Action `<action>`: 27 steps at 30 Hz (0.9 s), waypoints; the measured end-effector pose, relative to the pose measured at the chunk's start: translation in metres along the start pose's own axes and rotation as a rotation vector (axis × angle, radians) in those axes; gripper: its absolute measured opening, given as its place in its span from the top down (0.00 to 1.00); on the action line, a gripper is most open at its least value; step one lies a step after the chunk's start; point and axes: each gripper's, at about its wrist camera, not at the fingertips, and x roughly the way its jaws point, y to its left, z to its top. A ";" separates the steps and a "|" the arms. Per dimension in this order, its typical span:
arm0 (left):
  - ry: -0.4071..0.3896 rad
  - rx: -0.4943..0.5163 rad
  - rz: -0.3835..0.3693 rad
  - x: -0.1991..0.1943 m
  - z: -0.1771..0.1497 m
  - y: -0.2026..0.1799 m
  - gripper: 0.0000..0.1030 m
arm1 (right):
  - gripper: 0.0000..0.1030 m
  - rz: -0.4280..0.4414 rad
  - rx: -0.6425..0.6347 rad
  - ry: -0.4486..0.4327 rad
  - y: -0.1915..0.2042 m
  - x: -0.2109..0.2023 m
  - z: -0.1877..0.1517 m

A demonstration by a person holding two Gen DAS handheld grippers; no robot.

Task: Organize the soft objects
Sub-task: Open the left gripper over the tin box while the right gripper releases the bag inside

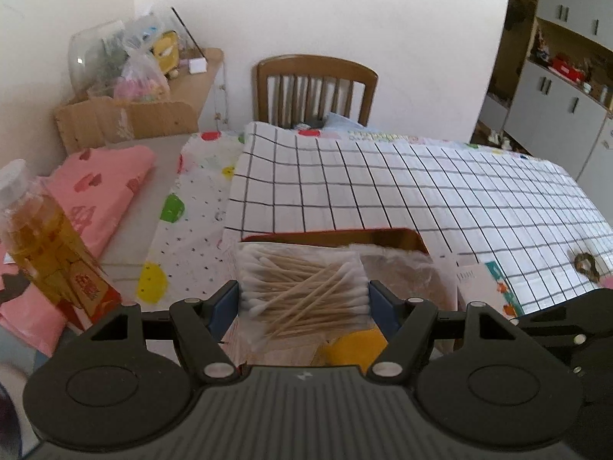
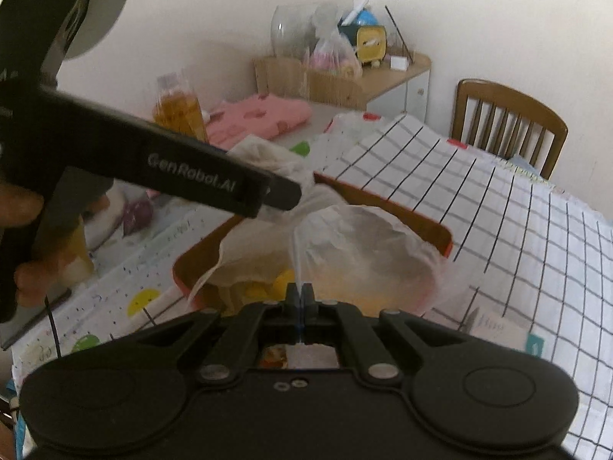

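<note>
Clearly the left hand-held gripper [image 1: 304, 301] clasped the cotton swab pack [image 1: 302, 291] above the orange box [image 1: 406, 237]. The right hand-held gripper [image 2: 300, 299], pinched on the plastic bag [image 2: 360, 245], needed to hold its mouth wide for a gentle drop.

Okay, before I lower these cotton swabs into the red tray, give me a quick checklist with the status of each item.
1. Left gripper jaws clamp the cotton swab pack: ok.
2. Right gripper jaws shut on the clear plastic bag: ok.
3. Red tray ahead of the swabs: ok.
4. Bag mouth open enough: cannot tell.
5. Oil bottle stands apart from the jaws: ok.
</note>
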 end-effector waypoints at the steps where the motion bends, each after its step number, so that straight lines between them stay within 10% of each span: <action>1: 0.006 0.009 -0.011 0.003 0.000 0.000 0.30 | 1.00 -0.001 0.001 0.008 0.000 0.003 0.000; 15: 0.114 0.089 -0.081 0.046 -0.014 -0.007 0.30 | 1.00 -0.039 0.067 0.114 -0.002 0.024 -0.012; 27: 0.132 0.080 -0.082 0.055 -0.014 -0.007 0.29 | 0.60 -0.047 0.060 0.074 0.001 0.007 -0.009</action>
